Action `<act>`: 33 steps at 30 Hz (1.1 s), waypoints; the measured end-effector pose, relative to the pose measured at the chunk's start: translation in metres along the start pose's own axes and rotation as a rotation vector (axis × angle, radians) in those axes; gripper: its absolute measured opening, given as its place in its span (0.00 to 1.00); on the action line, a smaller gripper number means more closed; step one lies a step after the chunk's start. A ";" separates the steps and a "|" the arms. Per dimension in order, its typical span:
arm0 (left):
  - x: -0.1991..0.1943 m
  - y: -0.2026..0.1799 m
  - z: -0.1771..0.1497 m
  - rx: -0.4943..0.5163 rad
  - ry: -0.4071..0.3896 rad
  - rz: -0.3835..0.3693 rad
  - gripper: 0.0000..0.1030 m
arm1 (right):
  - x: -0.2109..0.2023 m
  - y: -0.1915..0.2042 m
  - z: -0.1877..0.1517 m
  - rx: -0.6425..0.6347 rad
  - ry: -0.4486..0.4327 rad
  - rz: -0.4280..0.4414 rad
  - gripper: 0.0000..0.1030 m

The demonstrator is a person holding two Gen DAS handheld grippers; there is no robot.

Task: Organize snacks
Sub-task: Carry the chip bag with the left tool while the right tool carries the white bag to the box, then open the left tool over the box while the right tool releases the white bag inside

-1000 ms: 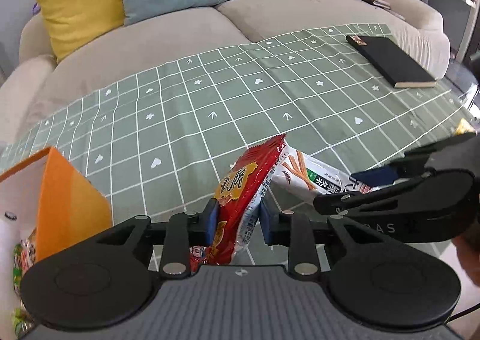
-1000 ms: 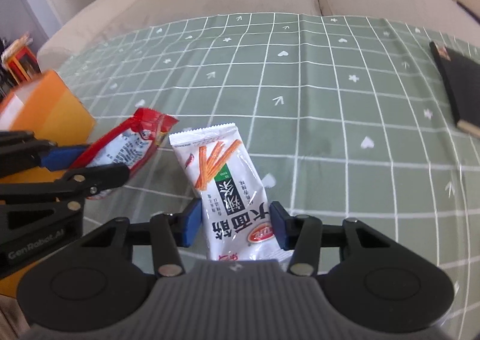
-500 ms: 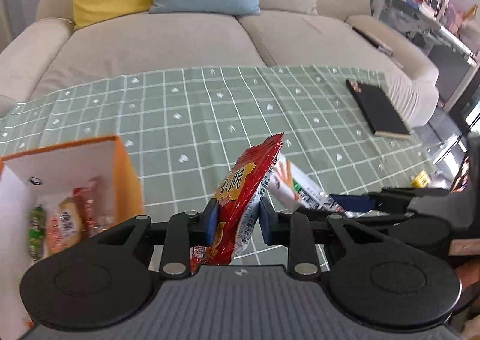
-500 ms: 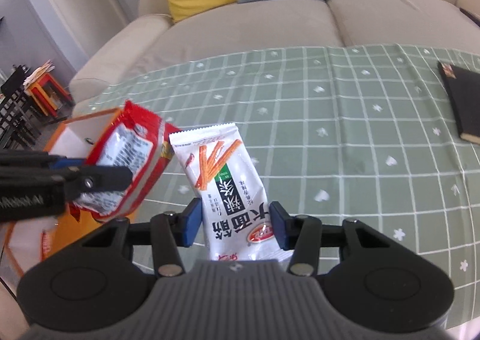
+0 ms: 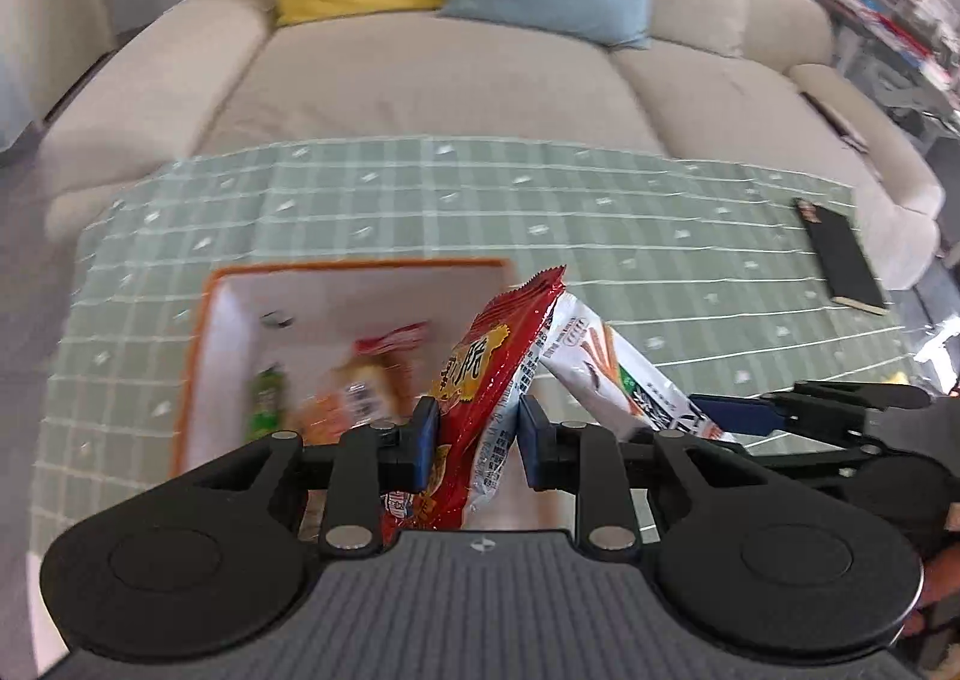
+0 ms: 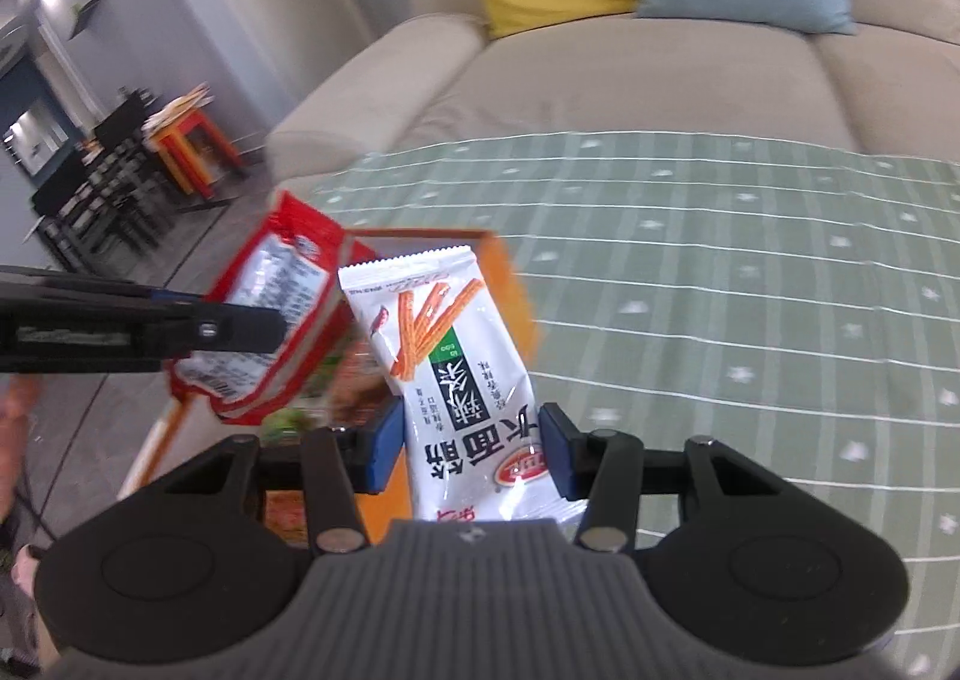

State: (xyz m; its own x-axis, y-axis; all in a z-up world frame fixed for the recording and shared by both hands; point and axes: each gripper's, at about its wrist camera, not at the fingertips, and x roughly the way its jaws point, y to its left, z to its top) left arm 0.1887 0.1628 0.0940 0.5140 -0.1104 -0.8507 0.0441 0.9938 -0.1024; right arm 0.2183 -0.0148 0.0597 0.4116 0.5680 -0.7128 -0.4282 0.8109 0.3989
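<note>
My left gripper (image 5: 477, 443) is shut on a red snack packet (image 5: 489, 374), held up over the right side of an open orange box (image 5: 198, 332) with white inner walls. Several snack packets (image 5: 354, 392) lie inside the box. My right gripper (image 6: 468, 446) is shut on a white snack packet with orange sticks printed on it (image 6: 456, 362), held above the box's near right corner (image 6: 507, 284). From the right wrist view the red packet (image 6: 270, 308) hangs in the left gripper (image 6: 240, 326) just left of the white one. The two packets almost touch.
The box stands on a table under a green checked cloth (image 5: 600, 212). A black notebook (image 5: 840, 254) lies at the cloth's far right edge. A beige sofa (image 5: 450, 74) with a yellow and a blue cushion stands behind the table. Chairs and a red stool (image 6: 186, 146) stand left.
Both grippers have risen and swung left with their packets, from low over the cloth to above the orange box, whose inside now shows. Both grips are unchanged.
</note>
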 end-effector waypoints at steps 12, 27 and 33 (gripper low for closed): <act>0.062 0.081 -0.016 -0.122 0.199 0.128 0.28 | 0.084 0.085 0.005 -0.202 0.222 0.015 0.45; 0.087 0.083 -0.015 -0.071 0.178 0.120 0.29 | 0.134 0.098 0.004 -0.388 0.334 -0.057 0.50; 0.086 0.096 -0.012 -0.172 0.151 0.056 0.41 | 0.122 0.098 0.002 -0.422 0.316 -0.031 0.56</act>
State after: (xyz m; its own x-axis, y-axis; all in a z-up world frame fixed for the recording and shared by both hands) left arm 0.2264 0.2481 0.0047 0.3770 -0.0686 -0.9237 -0.1342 0.9827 -0.1277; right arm 0.2287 0.1345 0.0129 0.1945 0.4219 -0.8855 -0.7330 0.6625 0.1546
